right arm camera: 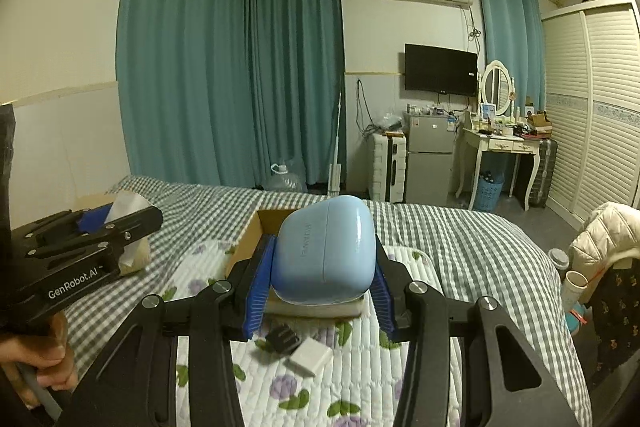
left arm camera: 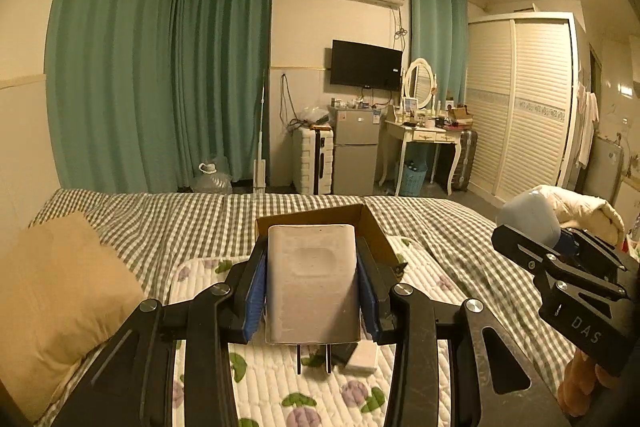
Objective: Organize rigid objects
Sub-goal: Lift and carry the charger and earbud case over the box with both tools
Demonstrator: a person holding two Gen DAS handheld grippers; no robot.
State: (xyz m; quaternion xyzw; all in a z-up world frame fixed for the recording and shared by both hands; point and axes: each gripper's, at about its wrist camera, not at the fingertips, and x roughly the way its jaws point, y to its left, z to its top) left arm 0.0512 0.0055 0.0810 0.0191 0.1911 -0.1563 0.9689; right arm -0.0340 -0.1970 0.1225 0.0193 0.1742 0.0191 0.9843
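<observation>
My left gripper [left arm camera: 311, 267] is shut on a pale grey charger plug [left arm camera: 311, 291], held above the bed with its two prongs pointing down. Behind the charger lies an open cardboard box [left arm camera: 372, 223]. My right gripper [right arm camera: 325, 251] is shut on a light blue earbud case [right arm camera: 326, 255], also lifted above the bed in front of the box [right arm camera: 248, 239]. Each gripper appears in the other's view: the right gripper [left arm camera: 532, 233] with the blue case [left arm camera: 528, 217] at the right edge, the left gripper [right arm camera: 120, 223] with the charger [right arm camera: 126, 205] at the left.
On the floral quilted mat [right arm camera: 320, 387] lie a small black item [right arm camera: 282, 337], a white square block [right arm camera: 311, 355] and a flat pale slab [right arm camera: 316, 307]. A tan pillow [left arm camera: 52, 291] lies on the left of the checked bed. A chair with a white jacket [right arm camera: 608, 235] and cups [right arm camera: 574, 283] stand at the right.
</observation>
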